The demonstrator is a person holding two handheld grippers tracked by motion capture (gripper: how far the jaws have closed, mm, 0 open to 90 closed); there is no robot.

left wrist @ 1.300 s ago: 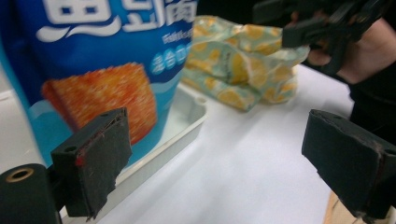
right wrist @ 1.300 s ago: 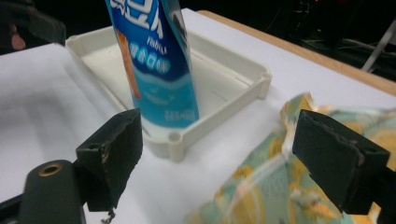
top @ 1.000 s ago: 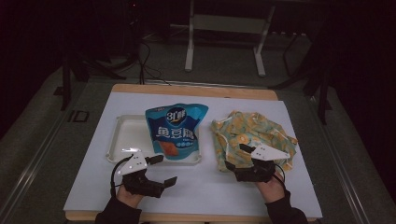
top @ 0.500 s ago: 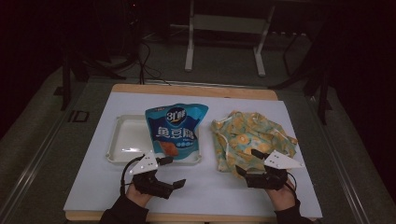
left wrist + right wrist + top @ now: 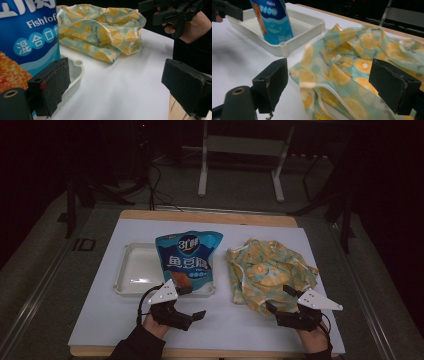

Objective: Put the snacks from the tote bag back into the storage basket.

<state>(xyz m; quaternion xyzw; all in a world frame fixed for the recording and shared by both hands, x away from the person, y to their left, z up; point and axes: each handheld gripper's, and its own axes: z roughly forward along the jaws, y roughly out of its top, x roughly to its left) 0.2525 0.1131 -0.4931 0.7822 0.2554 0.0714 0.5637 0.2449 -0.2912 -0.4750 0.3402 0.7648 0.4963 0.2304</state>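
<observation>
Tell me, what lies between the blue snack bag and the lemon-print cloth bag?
Only bare white table mat. In the high view, a clear strip separates the blue snack bag, standing in the white tray, from the lemon-print cloth bag. The left gripper view agrees.

A broad strip of bare white mat (image 5: 235, 325) lies open along the near edge, running between the left gripper (image 5: 192, 302) and the right gripper (image 5: 280, 300). Farther in, the white tray (image 5: 131, 270) with the upright blue snack bag (image 5: 189, 260) blocks the left. The crumpled lemon-print cloth (image 5: 267, 270) covers the right, with a narrow bare lane between the two.
</observation>
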